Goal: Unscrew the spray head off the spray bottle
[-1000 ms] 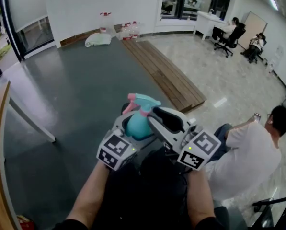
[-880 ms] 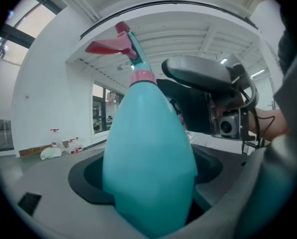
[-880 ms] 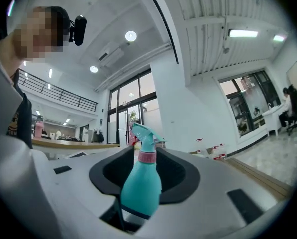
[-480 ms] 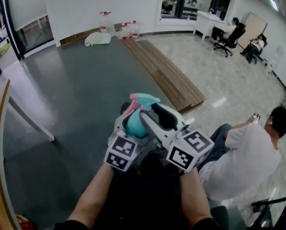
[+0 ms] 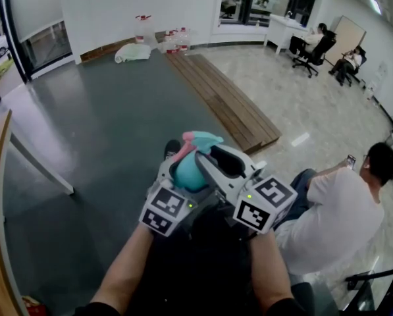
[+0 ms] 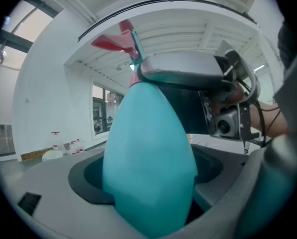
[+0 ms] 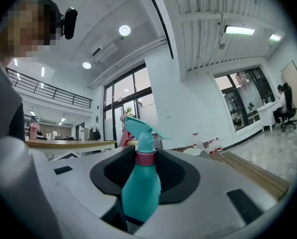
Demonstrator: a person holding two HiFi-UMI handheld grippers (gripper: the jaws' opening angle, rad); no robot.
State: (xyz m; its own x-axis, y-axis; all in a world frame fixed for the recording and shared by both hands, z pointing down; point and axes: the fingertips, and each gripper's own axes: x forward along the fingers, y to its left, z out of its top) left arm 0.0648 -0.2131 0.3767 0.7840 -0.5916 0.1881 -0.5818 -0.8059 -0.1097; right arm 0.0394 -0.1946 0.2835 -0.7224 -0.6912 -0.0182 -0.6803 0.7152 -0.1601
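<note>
Left gripper view: spray bottle (image 6: 148, 143) held in mid-air, left gripper (image 6: 150, 193) jaws clamped on its body, spray head (image 7: 139, 129) at 12 o'clock. Right gripper (image 7: 141, 183) jaws are closing on the pink collar (image 7: 145, 157). A weak bite could slip there, or I'd spin the whole bottle. Threads and pad contact are hidden.

Bright, even indoor light comes from round ceiling lights (image 7: 123, 30) and a strip light (image 7: 240, 30), with daylight through the windows (image 5: 48, 45). The dark floor (image 5: 110, 124) shows soft glare. Gripper views bend strongly, corners black; the close spray bottle (image 6: 148, 158) looks soft.
</note>
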